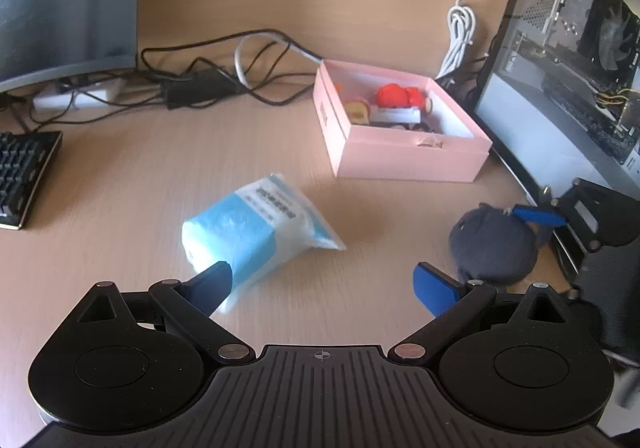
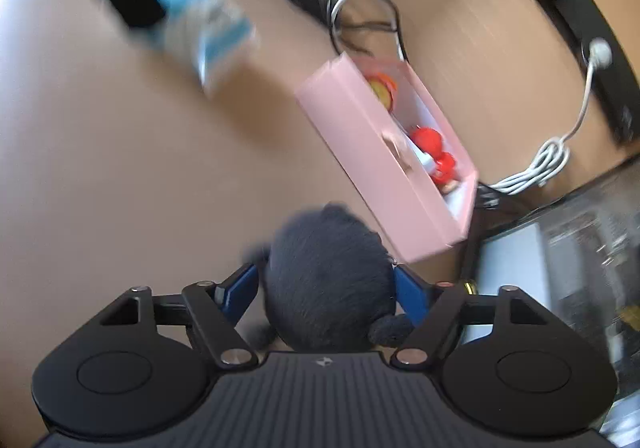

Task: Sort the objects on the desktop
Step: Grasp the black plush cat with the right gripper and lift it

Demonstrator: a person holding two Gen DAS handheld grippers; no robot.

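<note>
Dark plush toy [image 2: 328,280] clamped between right gripper [image 2: 326,290] fingers; left gripper [image 1: 322,284] fingers apart.

Left gripper [image 1: 324,280] wide apart, blue tissue pack [image 1: 256,226] on desk [image 1: 120,208], pink box [image 1: 404,164] beyond

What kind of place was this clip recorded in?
Most likely a home or office computer desk: a wooden desktop with a monitor, a keyboard, tangled cables and an open-sided PC tower.
</note>
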